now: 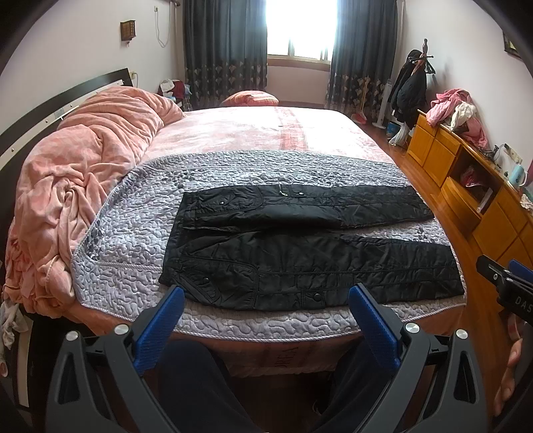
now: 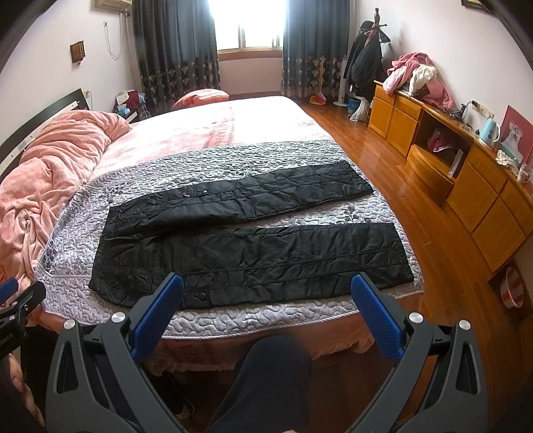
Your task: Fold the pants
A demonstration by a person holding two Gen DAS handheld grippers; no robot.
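Daylight is pouring through a bright window (image 1: 301, 26) between dark patterned curtains (image 1: 225, 50) at the far end of a bedroom with a glossy wooden floor (image 2: 376, 150). I am looking across a wide bed (image 1: 253, 130) whose near end is wearing a grey quilted cover (image 1: 133, 213), while a crumpled pink fleece blanket (image 1: 83, 160) is heaping up along the left side by the dark headboard (image 1: 56, 96).

Black quilted pants (image 1: 299, 259) are lying flat on the grey cover, unfolded, waist to the left and both legs running out to the right. The 2 legs are spreading apart toward the cuffs, with a strip of cover showing between them in the right wrist view (image 2: 333, 216).

I am holding the left gripper (image 1: 266, 308) just short of the bed's near edge, its blue-padded fingers (image 1: 160, 329) standing wide apart and gripping nothing. The right gripper (image 2: 266, 298) is hovering likewise, jaws spread wide and empty, over the near hem of the cover. Neither tool is touching the pants.

Along the right wall a yellow wooden cabinet (image 2: 473, 196) is carrying a pile of pink and white clothes (image 2: 416, 76) and a pale blue kettle (image 2: 489, 131). Dark jackets are hanging on a coat stand (image 2: 366, 56) in the far corner.
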